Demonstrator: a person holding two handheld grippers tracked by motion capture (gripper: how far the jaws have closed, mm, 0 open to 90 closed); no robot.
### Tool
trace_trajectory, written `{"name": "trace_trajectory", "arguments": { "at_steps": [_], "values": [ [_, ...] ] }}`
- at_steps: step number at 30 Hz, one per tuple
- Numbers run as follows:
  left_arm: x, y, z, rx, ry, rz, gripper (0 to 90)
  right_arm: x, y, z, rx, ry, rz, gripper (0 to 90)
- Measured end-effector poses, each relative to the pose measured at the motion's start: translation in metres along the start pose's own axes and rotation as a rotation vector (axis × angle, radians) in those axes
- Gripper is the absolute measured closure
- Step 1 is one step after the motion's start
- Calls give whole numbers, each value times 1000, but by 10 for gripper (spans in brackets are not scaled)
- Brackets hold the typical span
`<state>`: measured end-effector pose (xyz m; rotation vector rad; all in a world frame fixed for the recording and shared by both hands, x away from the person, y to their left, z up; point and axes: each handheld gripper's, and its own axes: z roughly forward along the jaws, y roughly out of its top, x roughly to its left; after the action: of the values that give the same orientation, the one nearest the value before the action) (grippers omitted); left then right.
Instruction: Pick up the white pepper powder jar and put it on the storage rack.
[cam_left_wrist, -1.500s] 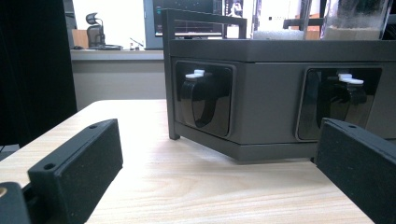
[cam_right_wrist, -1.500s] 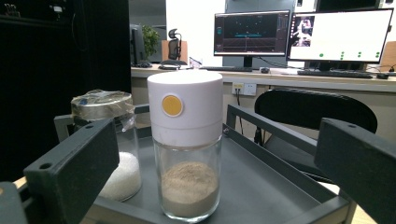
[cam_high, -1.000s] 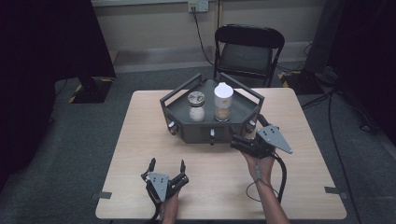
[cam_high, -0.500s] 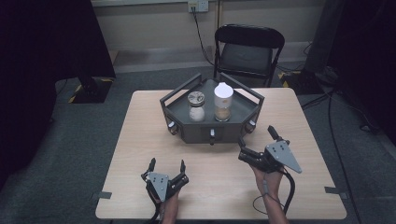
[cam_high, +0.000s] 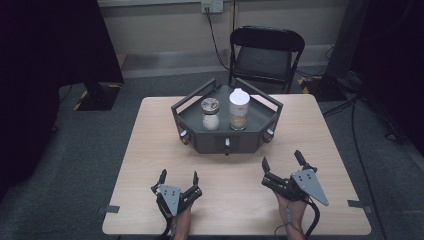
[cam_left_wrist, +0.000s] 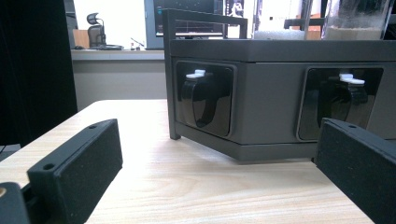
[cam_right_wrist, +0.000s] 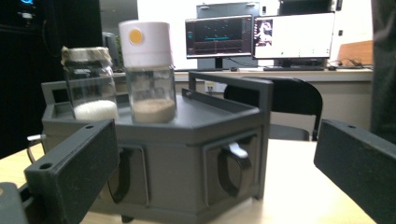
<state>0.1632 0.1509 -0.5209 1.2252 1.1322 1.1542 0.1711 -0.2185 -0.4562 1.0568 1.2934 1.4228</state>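
A black folding metal chair (cam_high: 266, 52) stands behind the pale wooden worktop (cam_high: 150, 145); lit computer monitors (cam_right_wrist: 259, 35) sit farther back.

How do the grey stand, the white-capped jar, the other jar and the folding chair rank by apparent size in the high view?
1. Grey stand, widest.
2. Folding chair; it sits farther back, so its true size is unsure.
3. White-capped jar, taller than its neighbour.
4. Other jar, smallest.

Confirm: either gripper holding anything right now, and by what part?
Nothing is held. The left gripper and right gripper both stand open over bare table, short of the grey rack; both jars sit on it.
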Motion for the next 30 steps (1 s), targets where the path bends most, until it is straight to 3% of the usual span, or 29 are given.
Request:
{"name": "trace_trajectory", "arguments": {
  "at_steps": [14,30],
  "values": [
    [0,0,0,0,1,0,3,7,-29,-15,51,-14,-49,0],
    [0,0,0,0,1,0,3,16,-46,-21,73,-18,-67,0]
  ]
}}
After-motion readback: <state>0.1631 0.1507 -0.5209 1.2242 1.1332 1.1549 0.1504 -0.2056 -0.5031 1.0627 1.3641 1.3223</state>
